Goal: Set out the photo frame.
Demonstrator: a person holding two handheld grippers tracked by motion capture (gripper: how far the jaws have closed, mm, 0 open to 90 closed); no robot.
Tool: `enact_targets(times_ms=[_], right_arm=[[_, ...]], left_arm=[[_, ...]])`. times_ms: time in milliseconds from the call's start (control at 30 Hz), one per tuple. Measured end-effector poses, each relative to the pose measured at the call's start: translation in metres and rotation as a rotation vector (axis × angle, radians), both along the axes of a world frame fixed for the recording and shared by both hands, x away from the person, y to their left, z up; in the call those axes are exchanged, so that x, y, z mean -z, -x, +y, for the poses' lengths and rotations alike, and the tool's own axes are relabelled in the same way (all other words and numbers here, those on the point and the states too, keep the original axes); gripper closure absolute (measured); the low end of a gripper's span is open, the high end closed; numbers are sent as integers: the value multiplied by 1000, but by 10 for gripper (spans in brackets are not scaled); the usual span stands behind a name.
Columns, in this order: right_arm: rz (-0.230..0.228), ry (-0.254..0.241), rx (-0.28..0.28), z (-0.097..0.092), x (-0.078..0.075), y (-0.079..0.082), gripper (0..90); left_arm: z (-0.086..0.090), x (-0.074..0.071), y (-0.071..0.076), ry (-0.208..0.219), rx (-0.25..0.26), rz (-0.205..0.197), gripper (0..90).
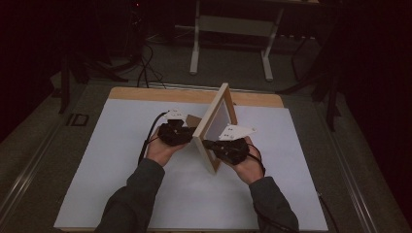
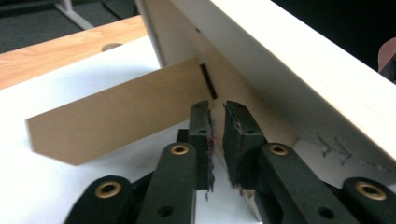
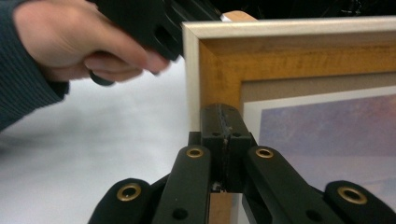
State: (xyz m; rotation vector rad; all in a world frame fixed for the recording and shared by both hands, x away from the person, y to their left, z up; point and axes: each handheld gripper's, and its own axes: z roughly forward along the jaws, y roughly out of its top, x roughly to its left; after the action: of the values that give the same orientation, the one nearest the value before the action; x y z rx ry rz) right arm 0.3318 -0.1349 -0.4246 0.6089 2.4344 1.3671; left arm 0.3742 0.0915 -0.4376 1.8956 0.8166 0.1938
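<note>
A light wooden picture frame [image 1: 216, 116] stands tilted on edge on the white mat [image 1: 121, 160]. Its brown cardboard stand [image 1: 193, 120] juts out from its back toward the left. My left gripper [image 1: 192, 133] is behind the frame. In the left gripper view its jaws stand a narrow gap apart, my left gripper [image 2: 217, 109] sitting just below the hinge of the stand [image 2: 116, 116] with nothing pressed between the pads. My right gripper [image 1: 206, 144] is at the frame's near front edge. In the right gripper view my right gripper [image 3: 224, 116] is shut on the frame's side rail [image 3: 303, 60], next to a print [image 3: 327, 135].
The mat covers a wooden table whose bare strip [image 1: 145, 93] runs along the back. Beyond it on the dark floor are white table legs [image 1: 194, 48] and cables [image 1: 145, 68]. The person's left hand [image 3: 70, 42] shows beyond the frame in the right gripper view.
</note>
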Motion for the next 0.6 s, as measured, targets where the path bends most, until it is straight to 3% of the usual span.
enact_targets(times_ms=[367,600], right_arm=[[20,5,43,-11,5,-3,830],[41,14,64,-19,6,-7,783]], left_arm=[[23,-14,3,75,-136,-1,628],[34,-25,9,132,-174,5,507]])
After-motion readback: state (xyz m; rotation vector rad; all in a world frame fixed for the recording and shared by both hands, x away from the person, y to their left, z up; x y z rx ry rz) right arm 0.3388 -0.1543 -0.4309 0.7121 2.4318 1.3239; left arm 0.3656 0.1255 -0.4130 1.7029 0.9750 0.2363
